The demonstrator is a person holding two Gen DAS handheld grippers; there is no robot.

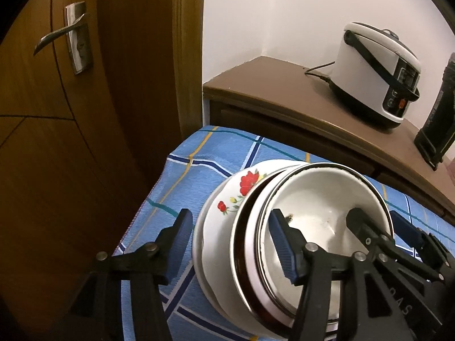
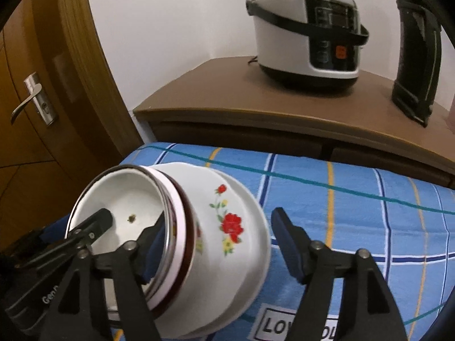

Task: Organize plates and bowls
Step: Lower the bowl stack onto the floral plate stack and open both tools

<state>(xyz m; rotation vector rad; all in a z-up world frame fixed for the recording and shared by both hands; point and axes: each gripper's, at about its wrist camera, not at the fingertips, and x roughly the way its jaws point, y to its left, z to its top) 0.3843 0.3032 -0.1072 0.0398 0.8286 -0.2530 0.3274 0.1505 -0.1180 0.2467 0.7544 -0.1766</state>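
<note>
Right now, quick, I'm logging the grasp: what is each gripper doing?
Left gripper: open, jaws astride the stack of bowls and plates, outer one just clear.
Right gripper: jaws astride the stack too; clamped or not, cannot tell.

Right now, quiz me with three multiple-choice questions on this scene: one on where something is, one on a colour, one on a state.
1. The rice cooker stands on: A a wall shelf; B the brown cabinet; C the floor.
2. The big flowers on the flowered bowl are: A red; B purple; C black.
3. The top bowl is: A full of rice; B lidded; C empty but for a small speck.

Answers: B, it sits on the cabinet's top by the wall; A, red blooms show on the bowl's side; C, its white inside is bare.
</note>
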